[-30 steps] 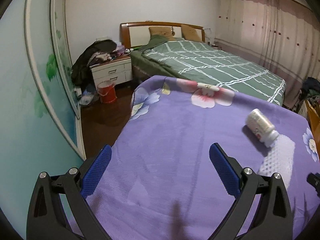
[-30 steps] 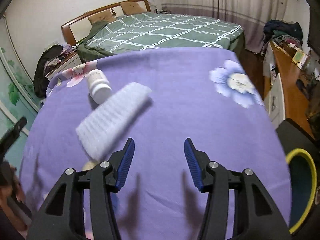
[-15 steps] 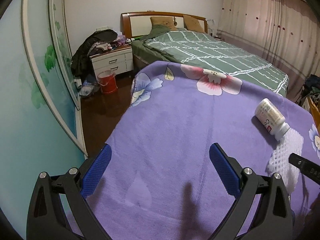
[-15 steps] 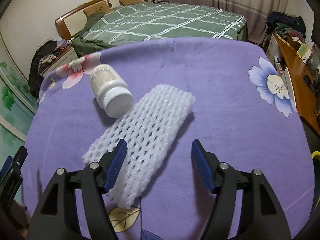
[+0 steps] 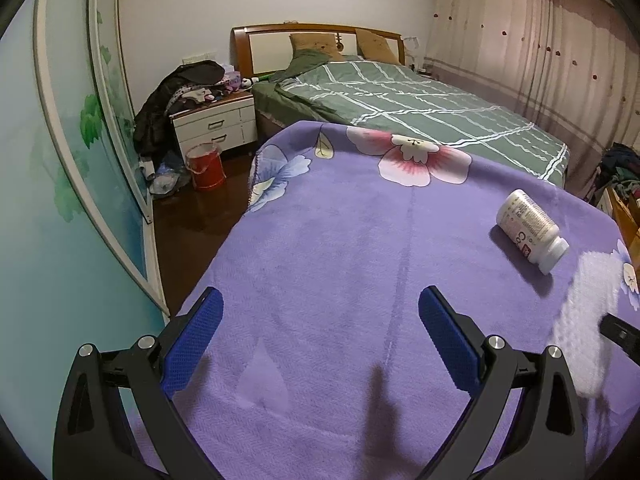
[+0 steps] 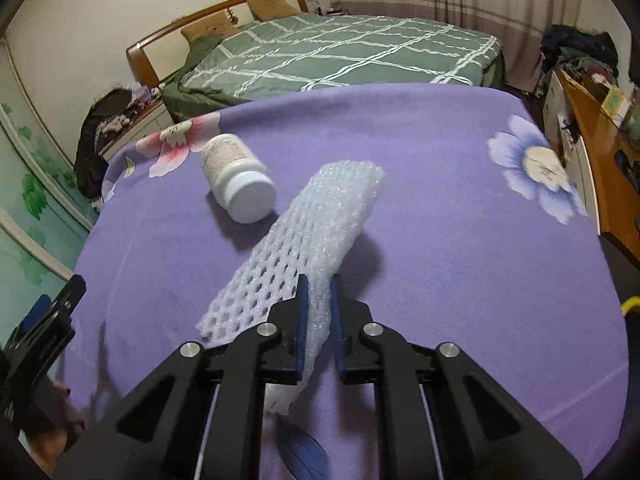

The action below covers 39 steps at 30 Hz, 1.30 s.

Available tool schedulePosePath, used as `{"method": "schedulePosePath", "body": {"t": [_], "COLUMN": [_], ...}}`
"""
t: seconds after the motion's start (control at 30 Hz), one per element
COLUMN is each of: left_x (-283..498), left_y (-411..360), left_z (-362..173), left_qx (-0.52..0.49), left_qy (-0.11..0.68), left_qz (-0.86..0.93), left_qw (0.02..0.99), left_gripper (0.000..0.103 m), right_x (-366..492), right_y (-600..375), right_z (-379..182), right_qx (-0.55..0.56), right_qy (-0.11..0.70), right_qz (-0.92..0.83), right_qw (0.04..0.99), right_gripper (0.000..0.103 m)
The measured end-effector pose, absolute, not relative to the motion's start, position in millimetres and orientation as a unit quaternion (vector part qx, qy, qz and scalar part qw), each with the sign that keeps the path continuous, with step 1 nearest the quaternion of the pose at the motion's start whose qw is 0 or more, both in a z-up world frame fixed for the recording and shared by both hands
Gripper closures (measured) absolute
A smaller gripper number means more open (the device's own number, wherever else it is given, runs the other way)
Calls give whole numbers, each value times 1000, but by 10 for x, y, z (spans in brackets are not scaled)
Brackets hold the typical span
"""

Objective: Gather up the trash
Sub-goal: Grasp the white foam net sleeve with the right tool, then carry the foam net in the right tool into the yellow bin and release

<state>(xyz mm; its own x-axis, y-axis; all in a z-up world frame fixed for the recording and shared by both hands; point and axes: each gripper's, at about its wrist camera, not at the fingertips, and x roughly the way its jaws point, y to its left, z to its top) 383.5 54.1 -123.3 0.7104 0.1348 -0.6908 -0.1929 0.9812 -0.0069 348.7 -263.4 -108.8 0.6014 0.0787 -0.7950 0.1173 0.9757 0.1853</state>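
A white foam net sleeve (image 6: 320,216) lies on the purple flowered blanket (image 6: 440,200). My right gripper (image 6: 318,280) has its jaws closing on the sleeve's near end, and the blue pads pinch the foam. Left of the sleeve, a white pill bottle (image 6: 236,184) rests on its side. In the left wrist view the sleeve (image 5: 588,320) is blurred at the right edge, below the bottle (image 5: 528,226). My left gripper (image 5: 320,312) stands open above bare blanket with nothing between its fingers.
A bed with a green checked quilt (image 5: 420,108) stands beyond the blanket. A white nightstand (image 5: 216,124) and a red bucket (image 5: 206,166) are at the far left. A wooden desk (image 6: 596,140) runs along the right, with a yellow-rimmed bin (image 6: 630,304) below it.
The right gripper moved onto the foam sleeve and its jaws went from wide apart to pinching the sleeve's near end. The left gripper stayed open and barely moved.
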Motion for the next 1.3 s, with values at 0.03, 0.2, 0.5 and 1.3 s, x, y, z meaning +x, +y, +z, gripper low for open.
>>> {"method": "schedulePosePath", "body": {"t": [0.03, 0.2, 0.5, 1.3], "left_x": [3829, 3803, 3798, 3743], "left_y": [526, 475, 470, 166], "left_z": [-1233, -1217, -1214, -1217], "left_qx": [-38, -33, -34, 11], "left_qy": [370, 369, 367, 372], "left_qz": [87, 83, 85, 64], "left_qw": [924, 925, 926, 926], "left_gripper": [6, 6, 6, 6], "right_x": [3389, 2914, 2003, 1466], "right_y": [-2723, -3230, -4365, -5343], "right_z": [-1042, -866, -768, -1115], "right_qx": [109, 118, 140, 184], "right_qy": [439, 413, 384, 392], "right_qz": [-19, -71, -226, -346], "right_qw": [891, 900, 884, 832], "right_gripper": [93, 93, 92, 67]}}
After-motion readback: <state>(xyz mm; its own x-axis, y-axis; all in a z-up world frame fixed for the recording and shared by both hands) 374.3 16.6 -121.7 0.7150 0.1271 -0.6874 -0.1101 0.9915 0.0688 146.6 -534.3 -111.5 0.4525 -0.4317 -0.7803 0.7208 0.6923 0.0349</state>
